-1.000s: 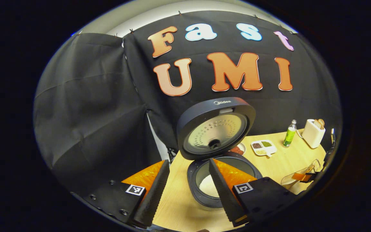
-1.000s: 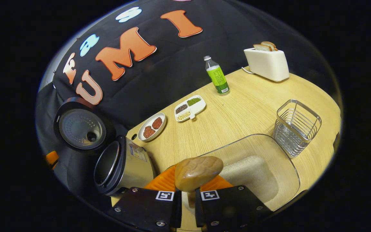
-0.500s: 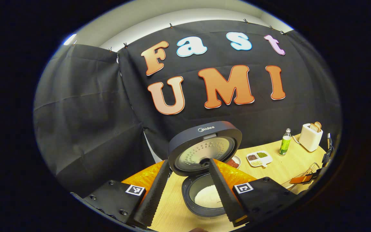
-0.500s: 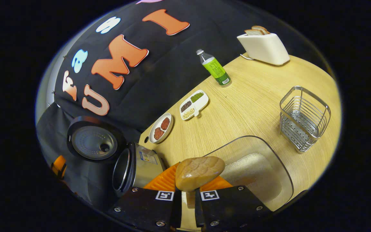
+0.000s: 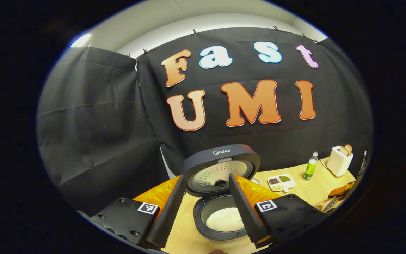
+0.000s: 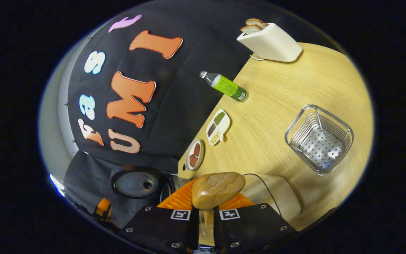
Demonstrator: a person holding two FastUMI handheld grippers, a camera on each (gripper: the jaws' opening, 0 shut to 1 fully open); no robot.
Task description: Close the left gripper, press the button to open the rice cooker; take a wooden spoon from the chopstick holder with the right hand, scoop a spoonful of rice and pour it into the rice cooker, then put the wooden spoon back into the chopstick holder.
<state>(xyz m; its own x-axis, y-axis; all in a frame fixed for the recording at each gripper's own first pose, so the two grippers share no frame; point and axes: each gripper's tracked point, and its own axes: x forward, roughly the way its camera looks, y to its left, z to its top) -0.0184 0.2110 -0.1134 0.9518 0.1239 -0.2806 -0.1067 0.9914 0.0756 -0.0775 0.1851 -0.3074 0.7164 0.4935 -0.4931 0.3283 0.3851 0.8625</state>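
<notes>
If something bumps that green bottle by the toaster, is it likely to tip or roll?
The green bottle looks tall and narrow on a small base, so a bump near its cap would probably tip it. Its round body would likely roll across the smooth wooden table once down. It looks like clear plastic, so it is probably light and not fragile.

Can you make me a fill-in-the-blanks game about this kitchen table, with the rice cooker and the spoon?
1. The rice cooker's lid is ____.
2. The right tool is shut on a wooden ____.
3. The wire holder on the table has ____ inside it.
4. Slices of bread stick out of the white ____.

Missing words: open; spoon; nothing; toaster
</notes>
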